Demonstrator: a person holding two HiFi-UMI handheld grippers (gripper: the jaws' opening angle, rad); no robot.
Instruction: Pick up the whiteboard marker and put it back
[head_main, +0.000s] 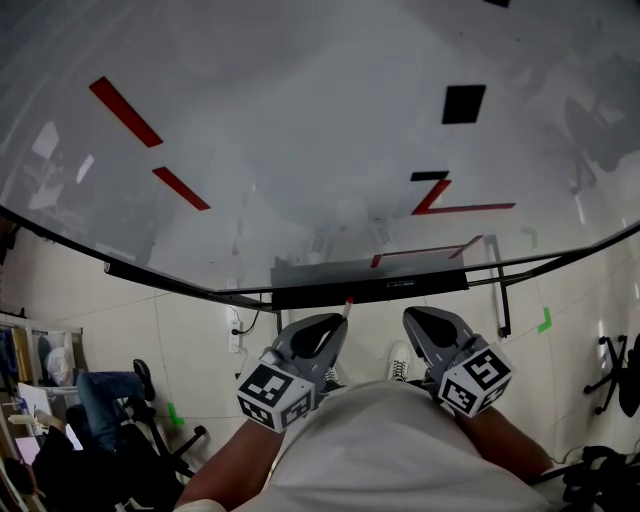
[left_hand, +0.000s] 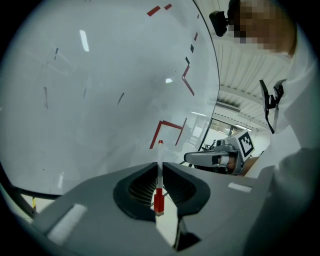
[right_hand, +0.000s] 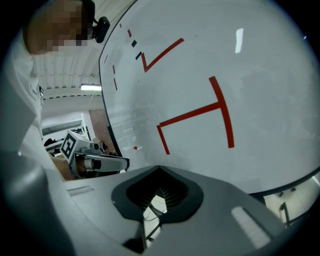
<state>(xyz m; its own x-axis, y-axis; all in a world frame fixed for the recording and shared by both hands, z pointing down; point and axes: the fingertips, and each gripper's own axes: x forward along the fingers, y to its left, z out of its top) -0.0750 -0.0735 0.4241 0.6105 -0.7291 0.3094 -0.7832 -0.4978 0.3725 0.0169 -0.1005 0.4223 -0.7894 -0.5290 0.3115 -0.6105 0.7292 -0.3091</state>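
Note:
The whiteboard marker (left_hand: 159, 172), white with a red end, stands upright between the jaws of my left gripper (left_hand: 160, 165). In the head view its red tip (head_main: 348, 303) pokes out of the left gripper (head_main: 336, 324), just below the whiteboard's dark tray (head_main: 370, 287). The whiteboard (head_main: 300, 130) with red strokes fills the space ahead. My right gripper (head_main: 414, 320) is beside the left at the same height, shut with nothing in it (right_hand: 159, 169). From the right gripper view, the left gripper (right_hand: 100, 162) is at the left with the marker's red tip (right_hand: 135, 148) near the board.
Black square magnets (head_main: 464, 103) sit on the board's upper right. The board's stand leg (head_main: 503, 300) drops to the tiled floor, marked with green tape (head_main: 544, 320). A seated person (head_main: 95, 400) and office chairs (head_main: 615, 370) are at the lower left and right.

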